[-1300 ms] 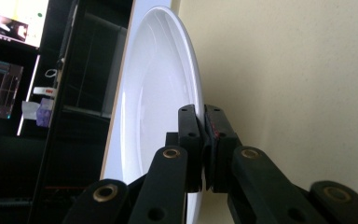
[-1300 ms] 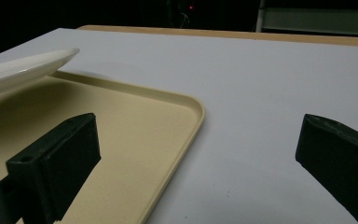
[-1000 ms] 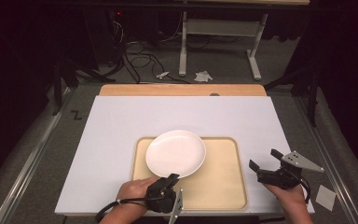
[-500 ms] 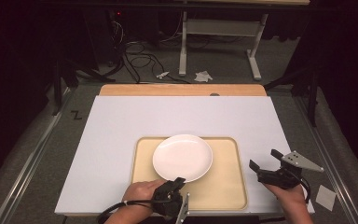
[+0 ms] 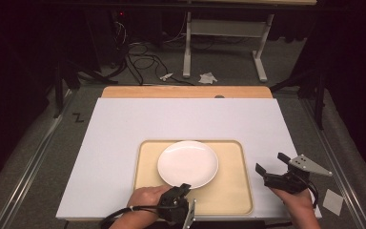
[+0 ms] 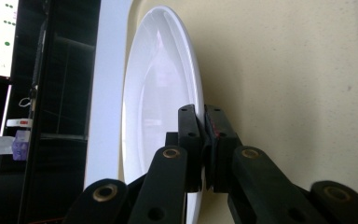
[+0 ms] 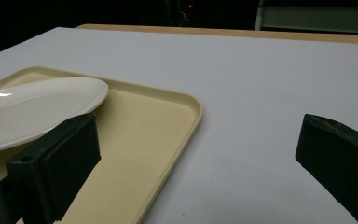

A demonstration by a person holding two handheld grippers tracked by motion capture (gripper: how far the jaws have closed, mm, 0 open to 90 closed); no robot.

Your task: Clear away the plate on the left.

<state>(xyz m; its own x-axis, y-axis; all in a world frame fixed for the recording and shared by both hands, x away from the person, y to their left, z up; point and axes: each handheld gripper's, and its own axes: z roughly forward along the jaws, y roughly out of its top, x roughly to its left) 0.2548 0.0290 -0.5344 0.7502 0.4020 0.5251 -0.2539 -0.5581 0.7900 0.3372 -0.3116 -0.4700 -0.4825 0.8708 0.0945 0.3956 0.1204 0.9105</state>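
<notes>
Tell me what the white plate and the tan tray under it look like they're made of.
Plate: likely glazed ceramic or melamine; its smooth white face carries soft glossy highlights in the left gripper view, so either fits.
Tray: probably moulded plastic; matte beige, faintly speckled, with a rounded raised rim and no wood grain.
</notes>
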